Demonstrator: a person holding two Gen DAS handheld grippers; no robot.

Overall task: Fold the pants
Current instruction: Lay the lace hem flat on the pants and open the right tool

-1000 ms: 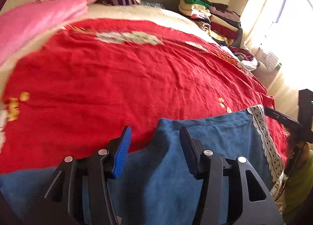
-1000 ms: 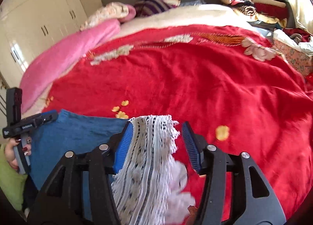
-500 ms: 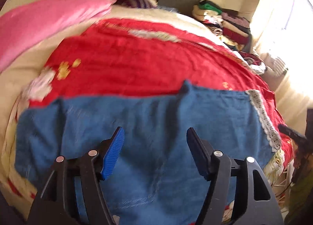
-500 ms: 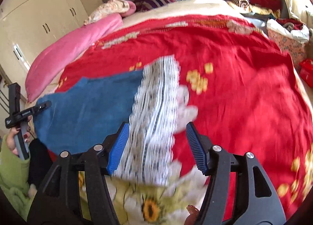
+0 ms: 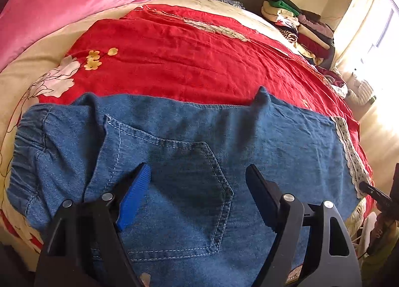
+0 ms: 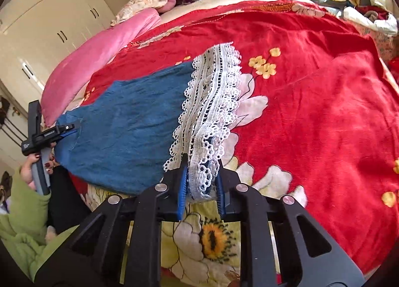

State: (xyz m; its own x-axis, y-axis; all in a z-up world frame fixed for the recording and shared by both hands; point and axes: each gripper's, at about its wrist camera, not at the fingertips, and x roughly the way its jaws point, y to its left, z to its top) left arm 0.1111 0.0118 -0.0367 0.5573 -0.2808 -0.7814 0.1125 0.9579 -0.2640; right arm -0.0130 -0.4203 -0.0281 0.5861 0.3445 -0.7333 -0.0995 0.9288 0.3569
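Observation:
Blue denim pants [image 5: 189, 142] lie flat across the near side of the bed, waistband at the left, white lace hem [image 5: 349, 147] at the right. My left gripper [image 5: 198, 177] is open, hovering over the back pocket [image 5: 184, 187], holding nothing. In the right wrist view my right gripper [image 6: 201, 169] is shut on the white lace hem [image 6: 212, 102] of the pants [image 6: 124, 122] at the bed's near edge. The left gripper also shows in the right wrist view [image 6: 67, 128], at the pants' far left end.
A red floral bedspread [image 5: 189, 57] covers the bed. A pink quilt [image 5: 62, 10] and pillows lie at the left and head. A pile of folded clothes [image 5: 299, 25] sits at the far right corner. Wardrobe doors [image 6: 49, 25] stand beyond the bed.
Both grippers pulled back toward the bed's near edge, bringing more of the pants into view. The right gripper's jaws closed on the lace hem. The left gripper stayed open.

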